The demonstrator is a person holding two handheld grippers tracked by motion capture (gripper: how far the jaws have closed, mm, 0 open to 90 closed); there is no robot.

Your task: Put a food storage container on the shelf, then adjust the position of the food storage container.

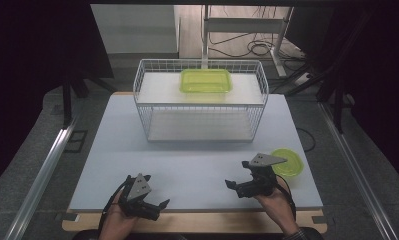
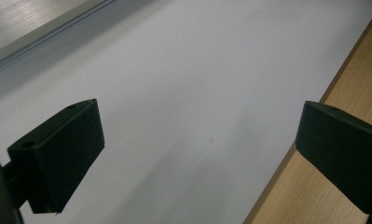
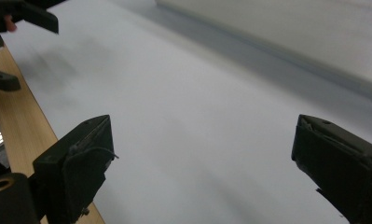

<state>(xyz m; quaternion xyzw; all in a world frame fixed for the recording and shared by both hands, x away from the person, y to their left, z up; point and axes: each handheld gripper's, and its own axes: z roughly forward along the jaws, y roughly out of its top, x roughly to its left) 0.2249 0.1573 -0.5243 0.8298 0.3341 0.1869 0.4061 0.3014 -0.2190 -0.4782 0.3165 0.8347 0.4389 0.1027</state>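
While both grippers, left and right, are held over the near surface with jaws wide apart and empty, nothing seems begun: the green tub sits on the wire basket, its lid just beside the right gripper.

A lab or test workspace, not a home. At the centre of the high view a white sheet covers a wooden table, staged with a white wire basket holding a green plastic container, and a green lid at the lower right. Dark curtains or panels close off the left and right edges of the frame. Metal rails run along the grey floor on both sides. At the upper middle, loose cables lie on the floor around a white metal stand. A person's hands enter from the bottom edge, each holding a black gripping tool.
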